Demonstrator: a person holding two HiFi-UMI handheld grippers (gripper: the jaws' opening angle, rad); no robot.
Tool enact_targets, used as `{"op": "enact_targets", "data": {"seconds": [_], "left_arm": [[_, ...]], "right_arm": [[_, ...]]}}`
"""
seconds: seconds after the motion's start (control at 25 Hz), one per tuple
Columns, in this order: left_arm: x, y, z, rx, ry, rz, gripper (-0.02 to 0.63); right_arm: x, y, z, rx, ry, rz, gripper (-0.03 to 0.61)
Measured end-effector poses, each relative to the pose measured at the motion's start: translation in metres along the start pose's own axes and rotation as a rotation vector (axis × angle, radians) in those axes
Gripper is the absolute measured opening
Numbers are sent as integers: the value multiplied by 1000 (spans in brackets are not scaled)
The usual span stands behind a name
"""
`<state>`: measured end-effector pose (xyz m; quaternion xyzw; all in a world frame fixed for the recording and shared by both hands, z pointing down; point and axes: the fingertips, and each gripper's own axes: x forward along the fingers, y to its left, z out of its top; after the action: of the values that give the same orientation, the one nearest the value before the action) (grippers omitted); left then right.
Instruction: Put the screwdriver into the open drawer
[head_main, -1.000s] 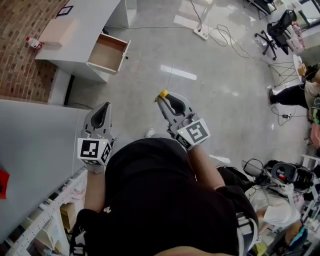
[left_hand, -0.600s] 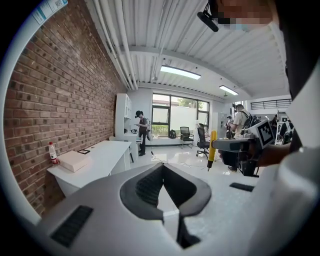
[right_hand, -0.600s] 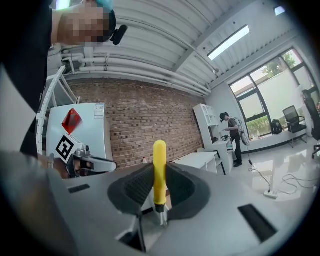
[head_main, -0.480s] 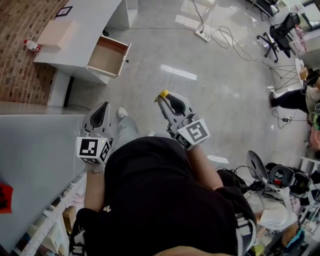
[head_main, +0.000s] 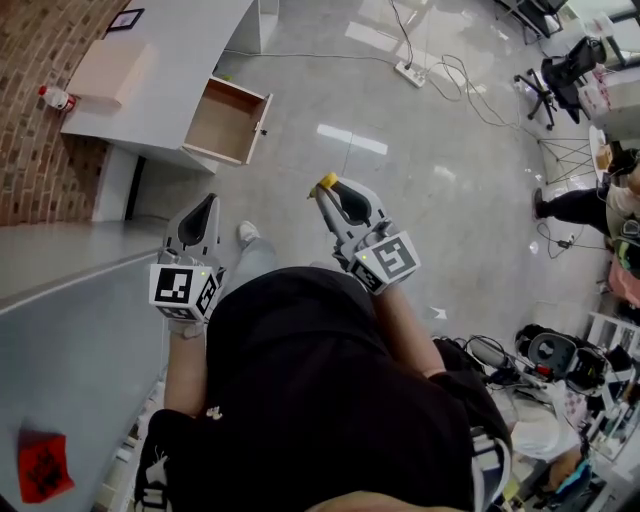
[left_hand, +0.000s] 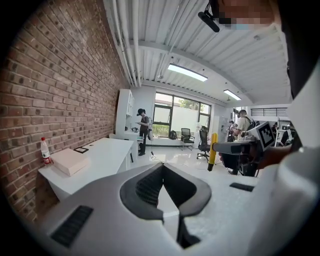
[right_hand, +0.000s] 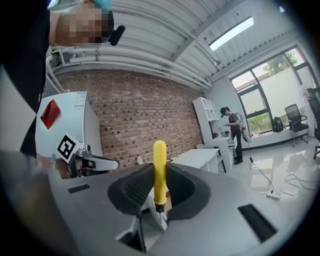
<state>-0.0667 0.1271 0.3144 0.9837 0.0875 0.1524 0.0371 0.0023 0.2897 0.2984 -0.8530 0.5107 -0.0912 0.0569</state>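
1. Head view looks down on a person in a black top with a gripper in each hand, both held out over the pale floor (head_main: 430, 200).
2. The right gripper (head_main: 335, 198) is clamped on the screwdriver (head_main: 326, 185), whose yellow handle pokes out past the jaw tips.
3. The right gripper view confirms this: the jaws are closed on the screwdriver (right_hand: 159, 167) near the base of its handle, and the handle stands upright above the right gripper (right_hand: 160, 197).
4. The left gripper (head_main: 205, 215) has its jaws pressed together with nothing between them, as the left gripper view shows (left_hand: 163, 172).
5. The open drawer (head_main: 228, 122) is pulled out of a white desk (head_main: 170, 60) against the brick wall (head_main: 30, 150), well apart from both grippers.
6. A flat box (head_main: 110, 70) and a red-capped bottle (head_main: 55, 97) sit on that desk.
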Motion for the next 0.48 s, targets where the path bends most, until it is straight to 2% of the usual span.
{"op": "enact_targets", "data": {"seconds": [0.48], "left_arm": [[30,117,7,-27,25,-45,3]], "right_arm": [[136,6,-6,15,42,-18,75]]}}
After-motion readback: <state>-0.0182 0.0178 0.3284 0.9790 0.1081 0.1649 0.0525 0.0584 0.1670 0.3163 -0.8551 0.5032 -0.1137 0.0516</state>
